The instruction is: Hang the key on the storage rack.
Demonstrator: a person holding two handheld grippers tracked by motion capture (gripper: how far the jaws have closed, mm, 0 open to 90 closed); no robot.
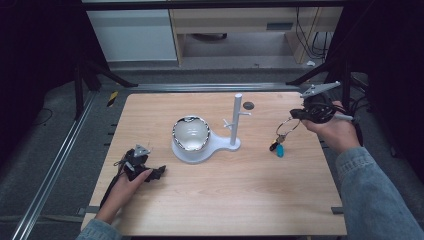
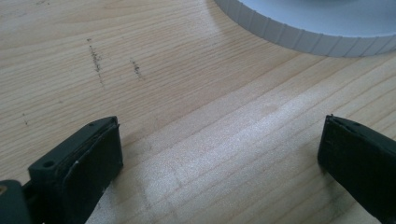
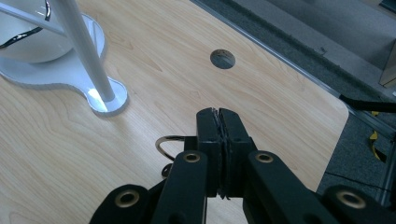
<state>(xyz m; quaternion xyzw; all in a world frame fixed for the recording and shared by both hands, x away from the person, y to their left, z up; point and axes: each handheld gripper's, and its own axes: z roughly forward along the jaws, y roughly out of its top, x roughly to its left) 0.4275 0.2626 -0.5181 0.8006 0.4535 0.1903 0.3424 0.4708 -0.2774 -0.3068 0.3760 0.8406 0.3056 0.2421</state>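
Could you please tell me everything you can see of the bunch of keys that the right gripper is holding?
The bunch of keys hangs from a thin metal ring that looks like wire. The right gripper has its black jaws shut on that ring. Below the ring dangle a small dark piece and a bright blue tag, with small metal bits above them, too small to make out. The bunch is lifted above the wooden table, to the right of the white stand, touching only the gripper as far as I can tell.
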